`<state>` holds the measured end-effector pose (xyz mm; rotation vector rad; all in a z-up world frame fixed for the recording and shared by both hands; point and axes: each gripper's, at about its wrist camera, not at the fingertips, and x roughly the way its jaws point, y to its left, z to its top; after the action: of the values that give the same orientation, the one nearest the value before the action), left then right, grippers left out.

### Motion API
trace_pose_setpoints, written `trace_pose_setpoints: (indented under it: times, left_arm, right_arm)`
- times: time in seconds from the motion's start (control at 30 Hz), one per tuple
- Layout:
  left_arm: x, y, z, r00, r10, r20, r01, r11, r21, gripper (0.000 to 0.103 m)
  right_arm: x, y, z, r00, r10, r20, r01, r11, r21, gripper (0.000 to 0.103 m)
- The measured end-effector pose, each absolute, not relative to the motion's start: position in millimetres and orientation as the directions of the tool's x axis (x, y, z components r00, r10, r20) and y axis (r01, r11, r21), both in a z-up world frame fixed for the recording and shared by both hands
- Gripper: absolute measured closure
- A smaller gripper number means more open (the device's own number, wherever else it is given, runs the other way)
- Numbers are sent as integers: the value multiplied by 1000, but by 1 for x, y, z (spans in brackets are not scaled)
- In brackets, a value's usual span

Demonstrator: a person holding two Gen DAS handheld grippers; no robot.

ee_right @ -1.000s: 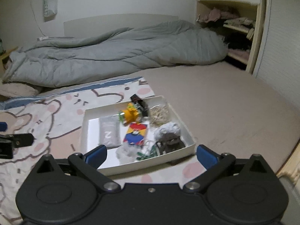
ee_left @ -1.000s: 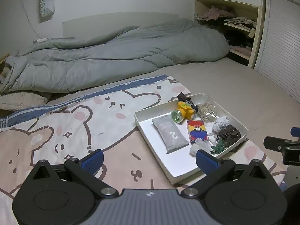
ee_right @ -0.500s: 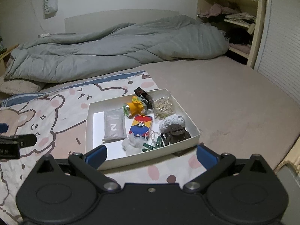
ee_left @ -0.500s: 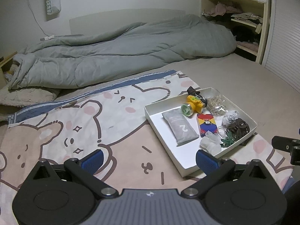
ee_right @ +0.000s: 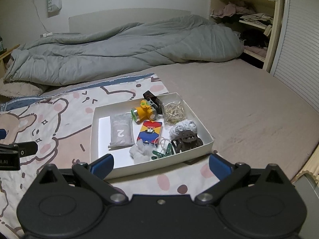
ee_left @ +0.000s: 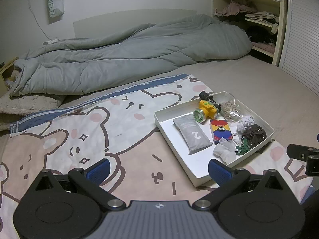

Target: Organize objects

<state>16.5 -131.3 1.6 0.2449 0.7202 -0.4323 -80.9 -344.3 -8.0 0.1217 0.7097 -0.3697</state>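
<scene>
Surface: a bed with a tan sheet (ee_right: 249,103); over its near part lies a cartoon bear blanket (ee_left: 83,123), pink and white with a blue edge. A grey quilt (ee_left: 139,55) is bunched across the far side, below a pale headboard (ee_left: 135,16). Room: white wall with a hanging bag (ee_left: 54,4) and a cord; open shelves (ee_left: 259,20) of folded clothes at far right, next to a slatted door (ee_left: 301,35).

A shallow white box (ee_right: 93,131) rests on the blanket near its right edge. Inside: grey pouch (ee_right: 121,132) marked "2", yellow headlamp (ee_right: 144,112) with its dark strap at the far wall, bag of rubber bands (ee_right: 174,112), colourful card box (ee_right: 150,132), crumpled white paper (ee_right: 182,128), brown hair claw (ee_right: 186,140), green clips (ee_right: 162,152), and a clear crumpled wrapper (ee_right: 139,152) near the front wall.

Left gripper (ee_left: 158,168): jaws spread wide, empty, over the blanket with the box just past its right finger. Right gripper (ee_right: 160,165): jaws spread wide, empty, directly before the box's near wall.

View differences: the left wrist view shows more of the bear print and the right gripper's tip at its right edge. The right wrist view shows the bare sheet right of the box, the bed's right edge, and the left gripper's tip at its left edge.
</scene>
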Motion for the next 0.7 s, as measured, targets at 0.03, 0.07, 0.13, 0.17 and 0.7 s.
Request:
trace_pose_setpoints:
  times: [0.03,0.07,0.13,0.17,0.7]
  left_arm:
    - [17,-131,2,669,-296,-682,462,884,68,0]
    - [17,-131,2,668,-296,-683,461,885,68,0]
    - [17,-131,2,668,-296,-683,461,885,68,0]
    - [17,-131,2,668,-296,-683,461,885,68,0]
    - [18,-129,1,669,-292,-684,456,887,68,0]
  right_arm:
    - [-81,-344,-8,696,-291,-656,372,928,-17,0]
    - [-81,-344,-8,696,-291,-657,372,928,-17,0]
    - [-81,-344,-9,695,-290,-658,371,928,-16,0]
    - [-81,-344,-9,695,-290,-658,372,928,-17,0]
    - [-80,-343,-10,693,-287,-661,369,929,-17,0]
